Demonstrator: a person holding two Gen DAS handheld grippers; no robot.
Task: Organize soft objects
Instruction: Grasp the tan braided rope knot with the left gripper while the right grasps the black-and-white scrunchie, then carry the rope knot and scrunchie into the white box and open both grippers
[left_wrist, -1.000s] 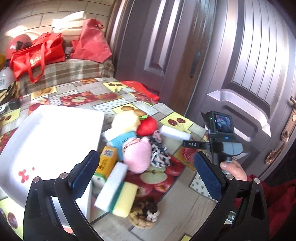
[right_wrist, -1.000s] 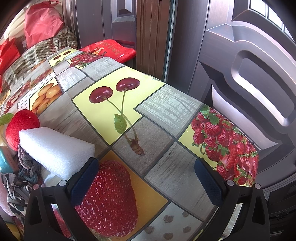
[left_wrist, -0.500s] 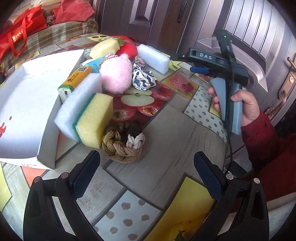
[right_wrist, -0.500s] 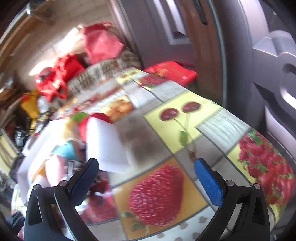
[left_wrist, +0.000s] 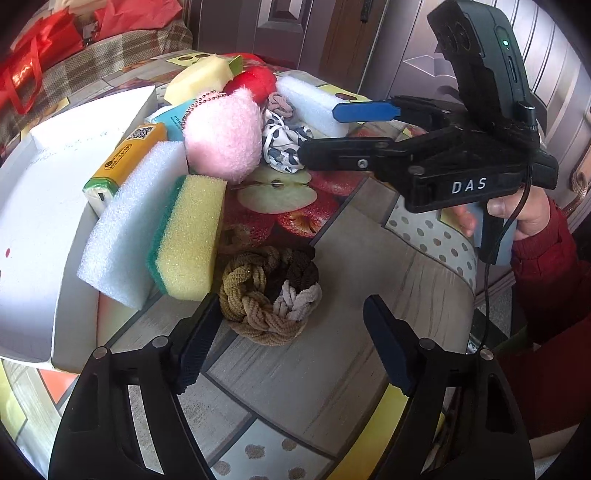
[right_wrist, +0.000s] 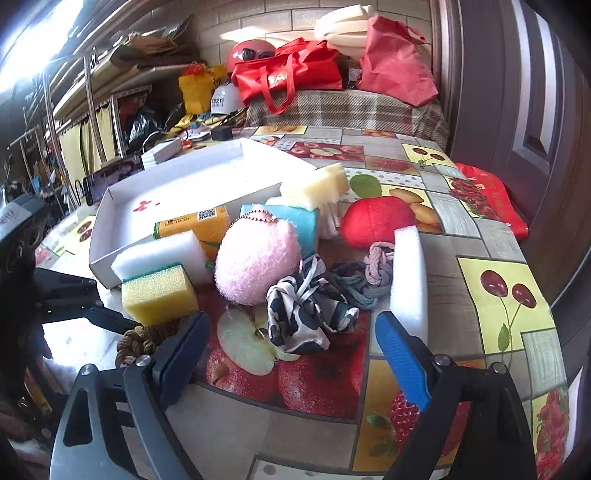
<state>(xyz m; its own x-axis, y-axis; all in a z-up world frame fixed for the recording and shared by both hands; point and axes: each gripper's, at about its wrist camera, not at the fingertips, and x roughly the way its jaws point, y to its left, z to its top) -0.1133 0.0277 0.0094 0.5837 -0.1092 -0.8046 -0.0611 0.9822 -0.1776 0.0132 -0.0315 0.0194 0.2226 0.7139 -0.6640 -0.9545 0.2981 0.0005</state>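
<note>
My left tongs (left_wrist: 290, 325) are closing, empty, around the braided hair ties (left_wrist: 269, 291) on the worktop (left_wrist: 351, 369), while my right tongs (right_wrist: 291, 343) close, probably toward the spotted scrunchie (right_wrist: 299, 314).

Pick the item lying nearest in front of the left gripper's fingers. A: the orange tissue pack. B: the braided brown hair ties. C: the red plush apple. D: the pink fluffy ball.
B: the braided brown hair ties lie on the table just ahead of the left gripper, beside its left finger; the other three items sit farther back.
</note>
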